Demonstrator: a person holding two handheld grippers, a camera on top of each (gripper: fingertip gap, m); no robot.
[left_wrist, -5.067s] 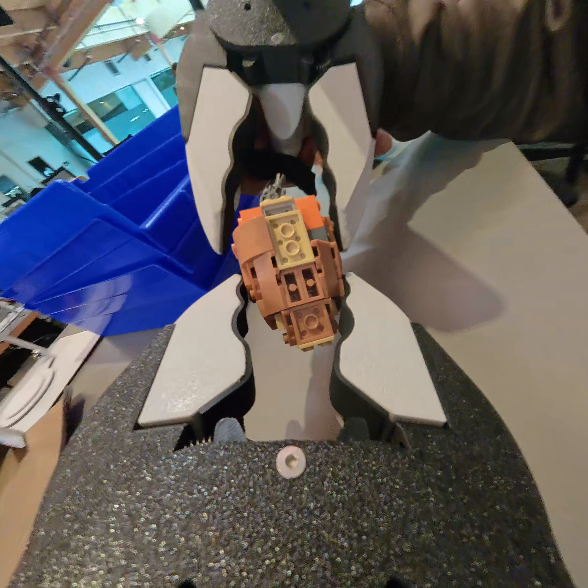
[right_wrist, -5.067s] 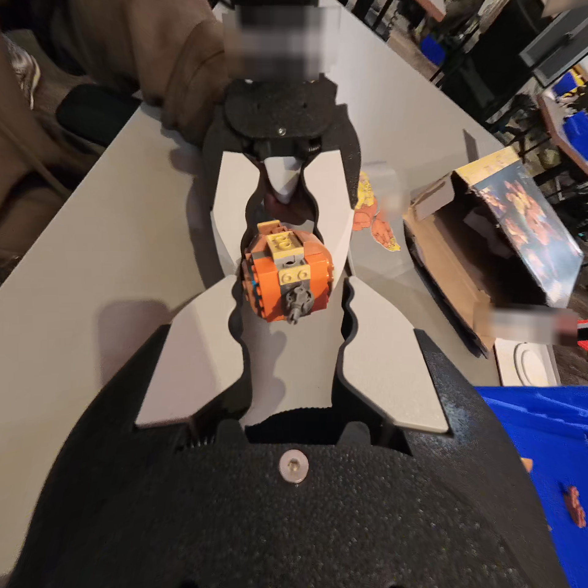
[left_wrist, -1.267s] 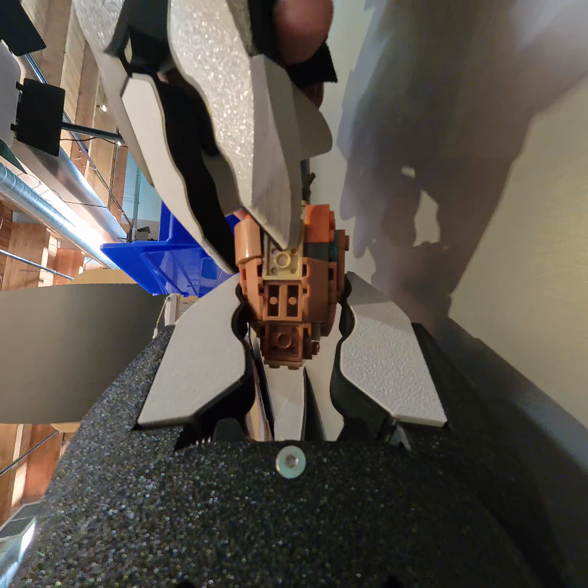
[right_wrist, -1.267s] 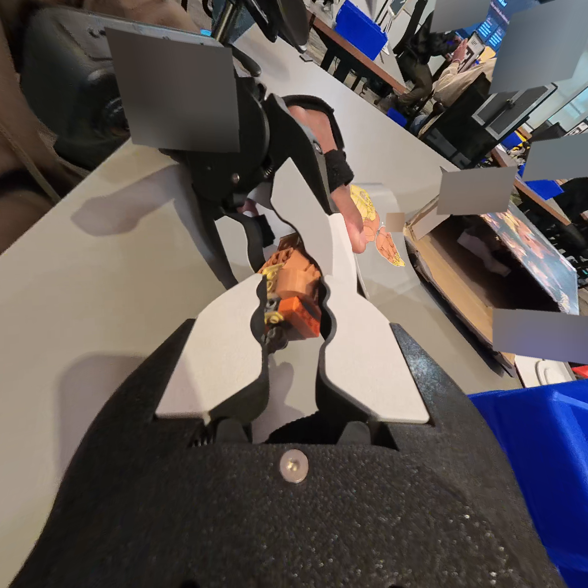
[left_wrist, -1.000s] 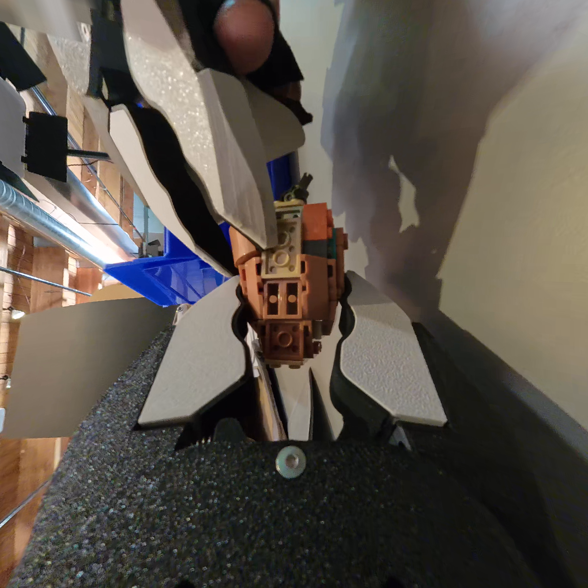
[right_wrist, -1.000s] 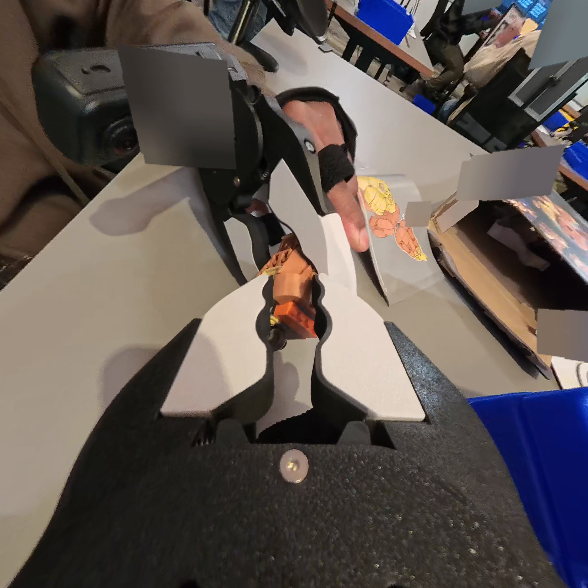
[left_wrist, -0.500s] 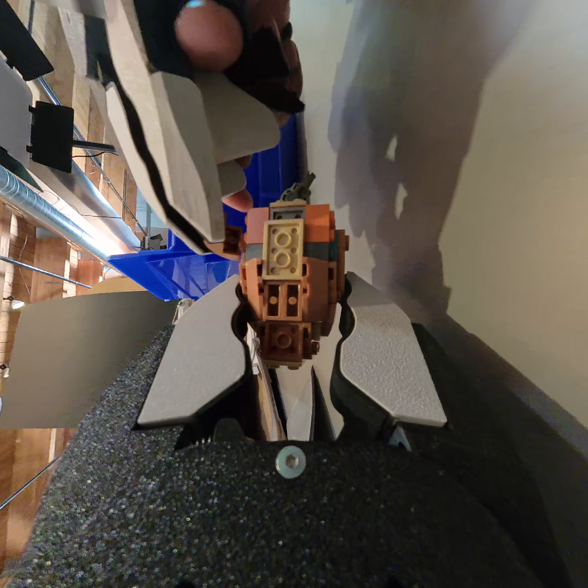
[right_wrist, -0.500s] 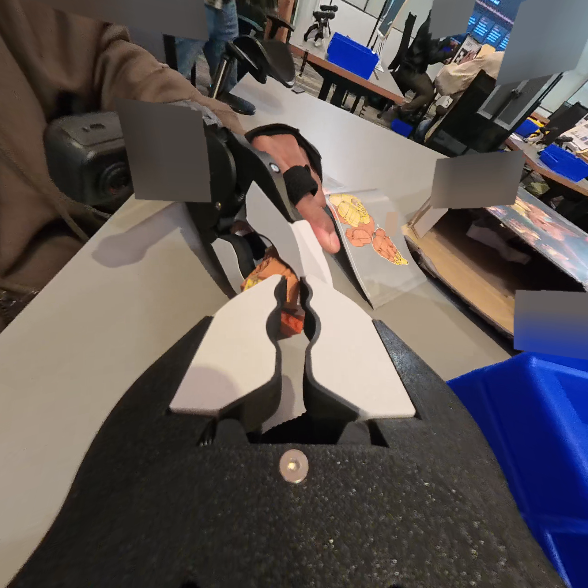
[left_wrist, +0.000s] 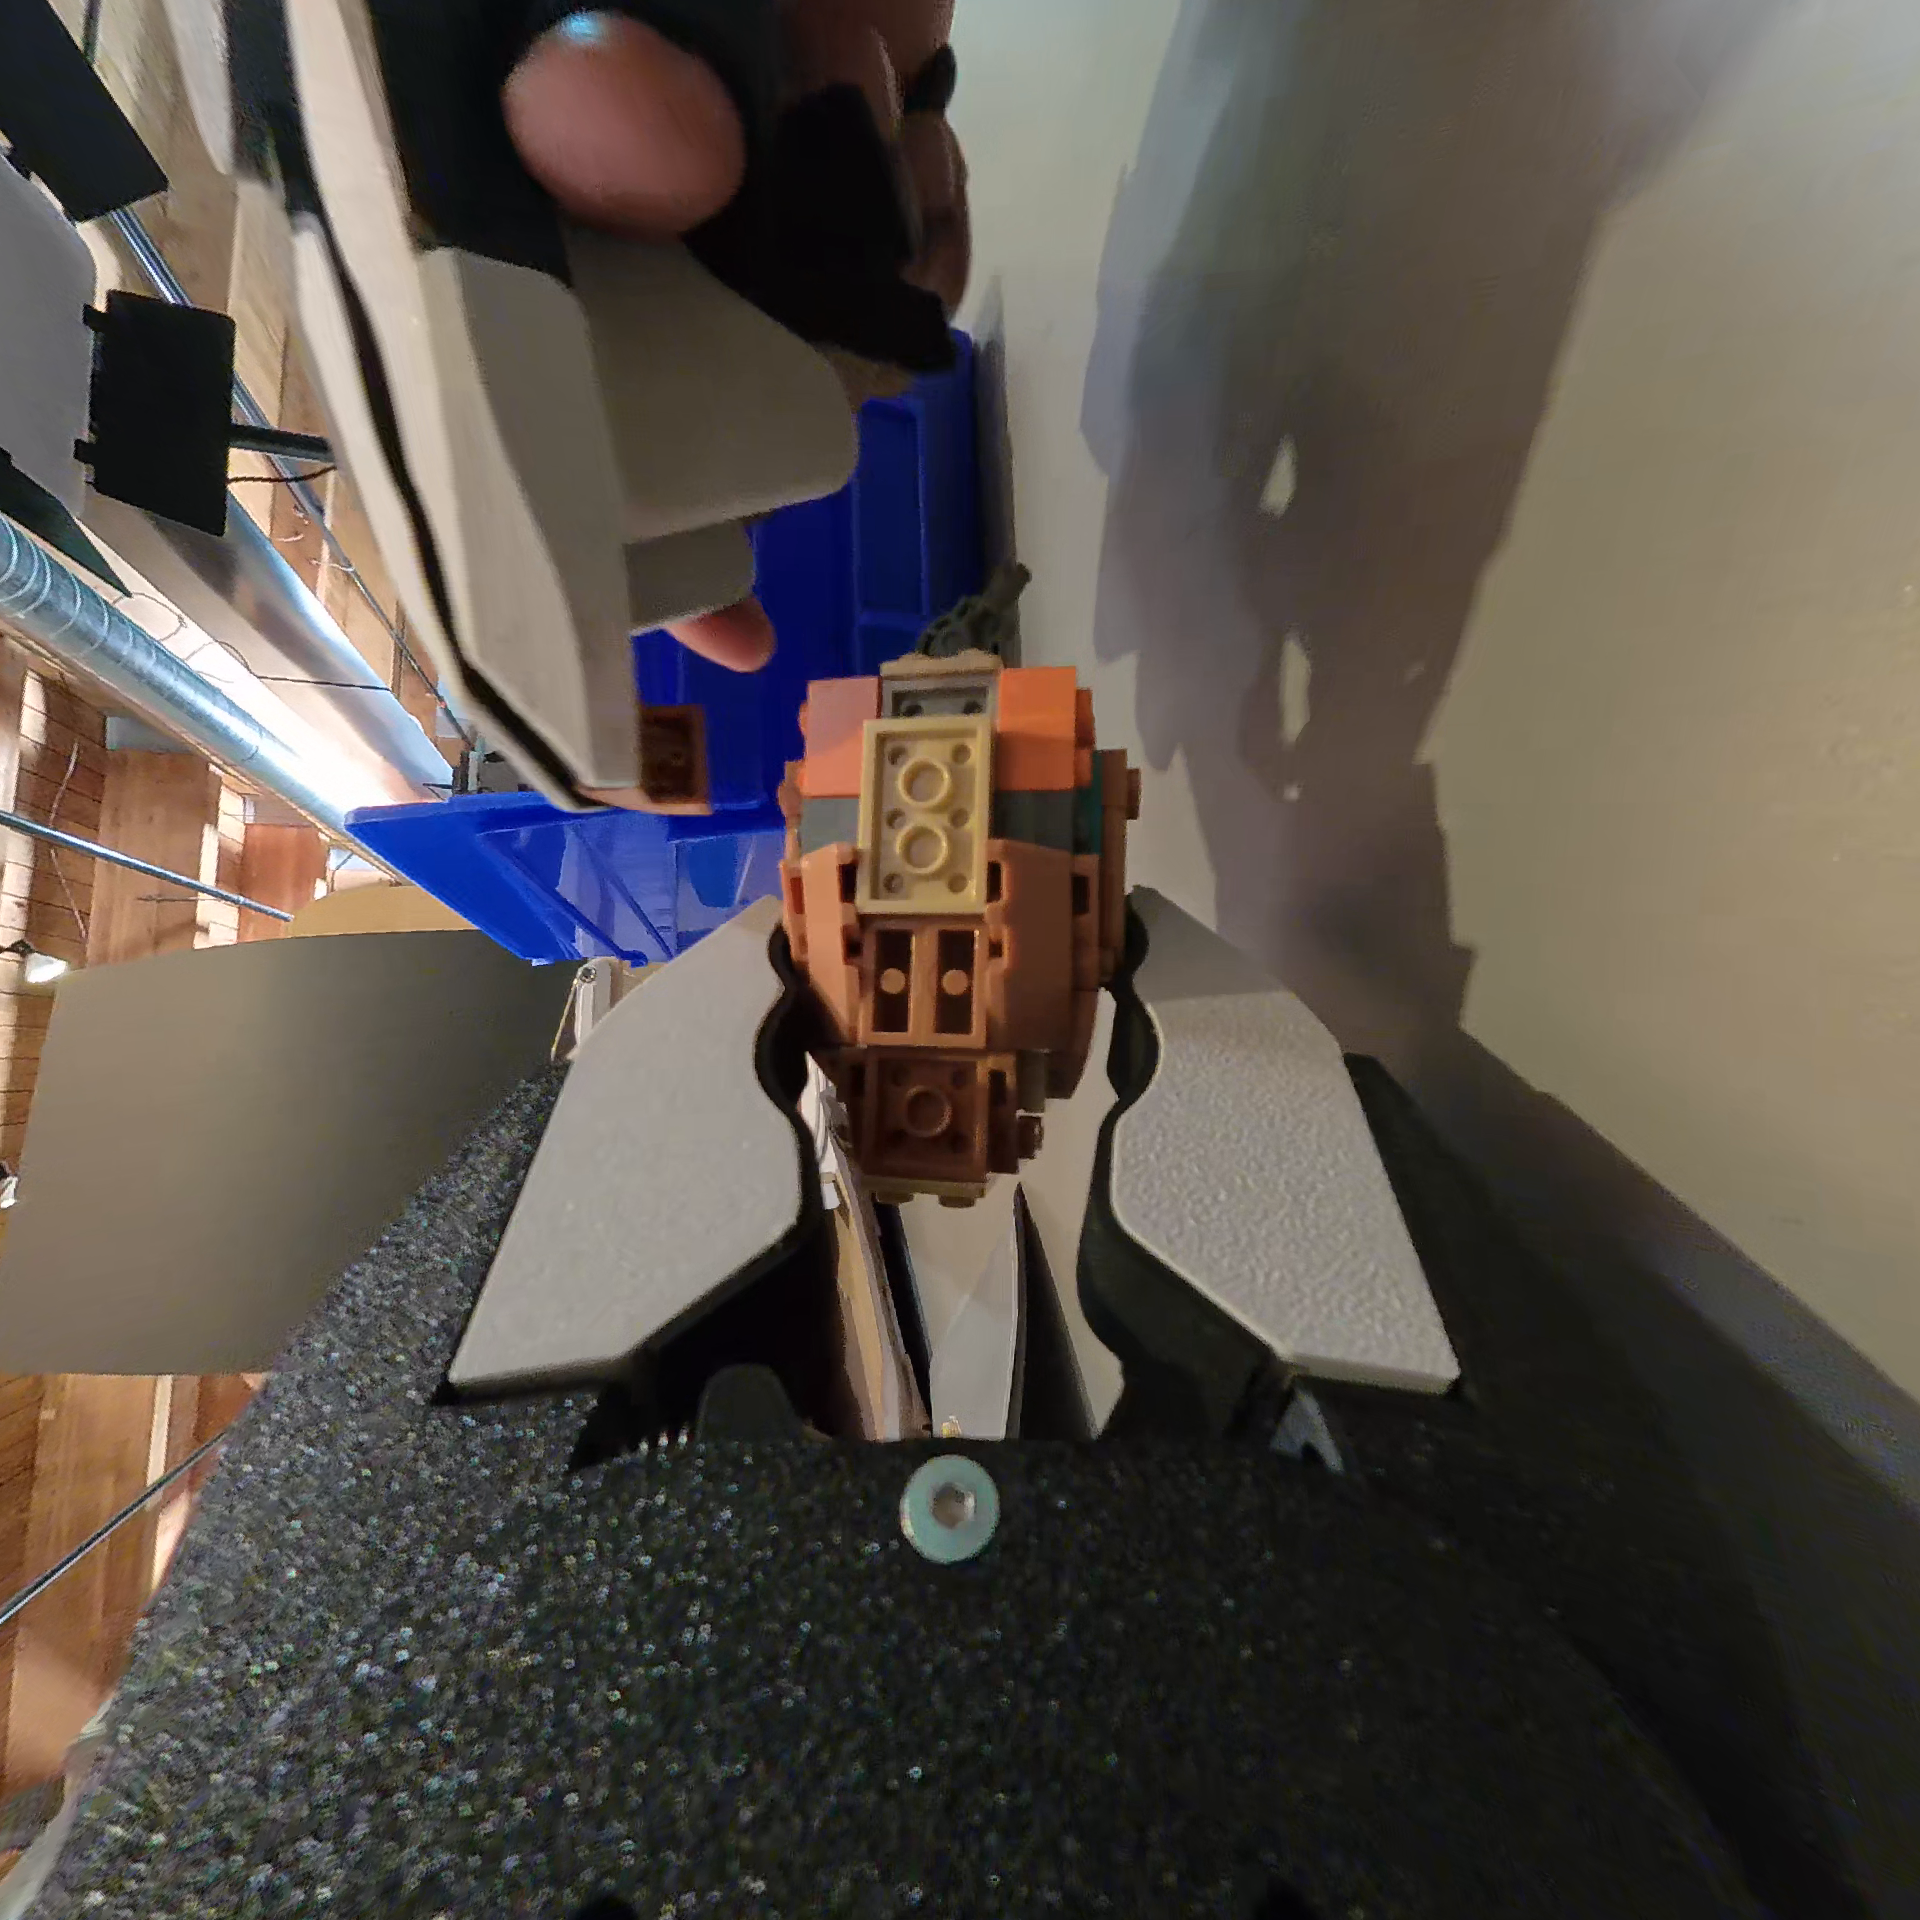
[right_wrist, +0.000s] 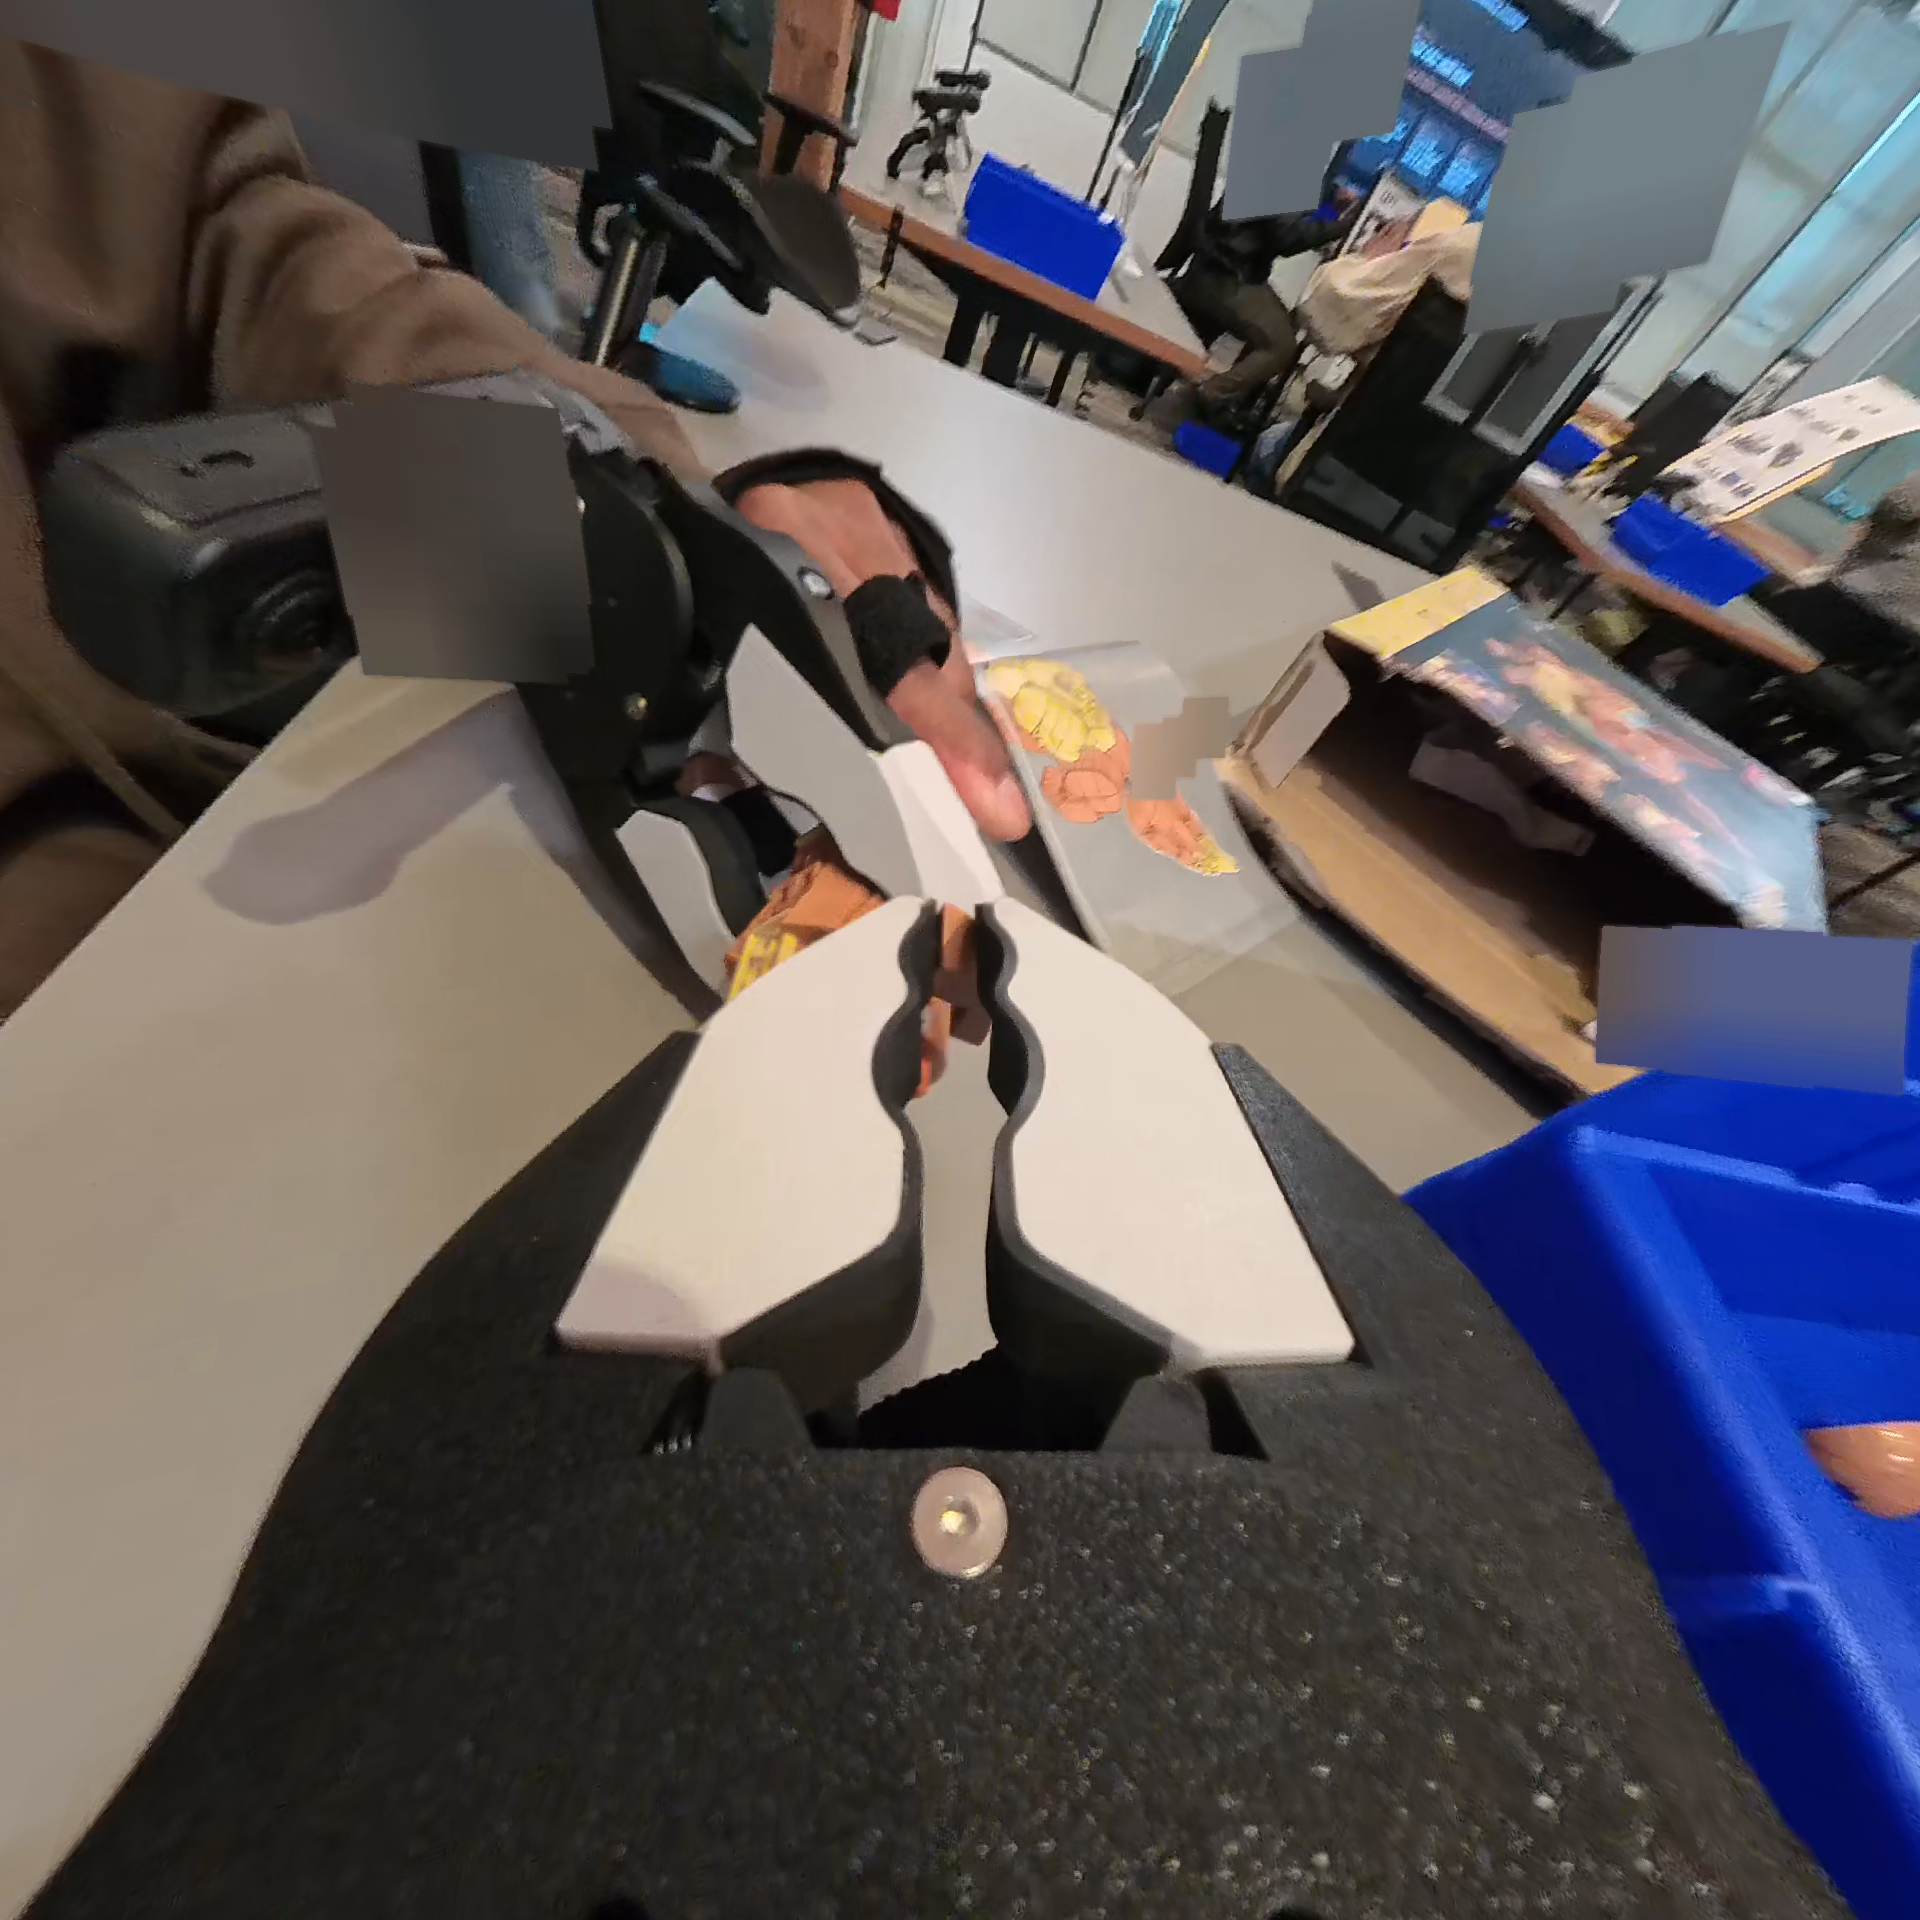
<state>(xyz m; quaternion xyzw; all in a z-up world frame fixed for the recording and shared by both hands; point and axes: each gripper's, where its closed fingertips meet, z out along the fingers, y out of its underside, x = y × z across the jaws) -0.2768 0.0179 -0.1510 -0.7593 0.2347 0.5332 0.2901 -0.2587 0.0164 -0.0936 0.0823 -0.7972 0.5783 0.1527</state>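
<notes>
- Your left gripper (left_wrist: 951, 997) stays clamped on the brick-built model (left_wrist: 940, 925), an orange, brown and tan lump held clear above the grey table (right_wrist: 312, 1039).
- Your right gripper (right_wrist: 951, 935) has come away from the model since a second ago. Its fingers are now nearly together and pinch a small brown brick (left_wrist: 673, 753), which the left wrist view shows at their tips, just beside the model but apart from it.
- The model's near flank is now bare, where a rounded brown piece sat a second ago.
- The blue bin (right_wrist: 1704, 1299) lies close by on the right gripper's side. A pale orange piece (right_wrist: 1865, 1465) lies inside it, blurred and cut off at the edge.
- In the right wrist view the pinched brick is a thin brown sliver between the fingers; its shape is hard to make out.
- The opened cardboard box (right_wrist: 1507, 810) and a printed booklet (right_wrist: 1091, 748) lie farther back on the table.
- The model's far side is hidden in both views.
</notes>
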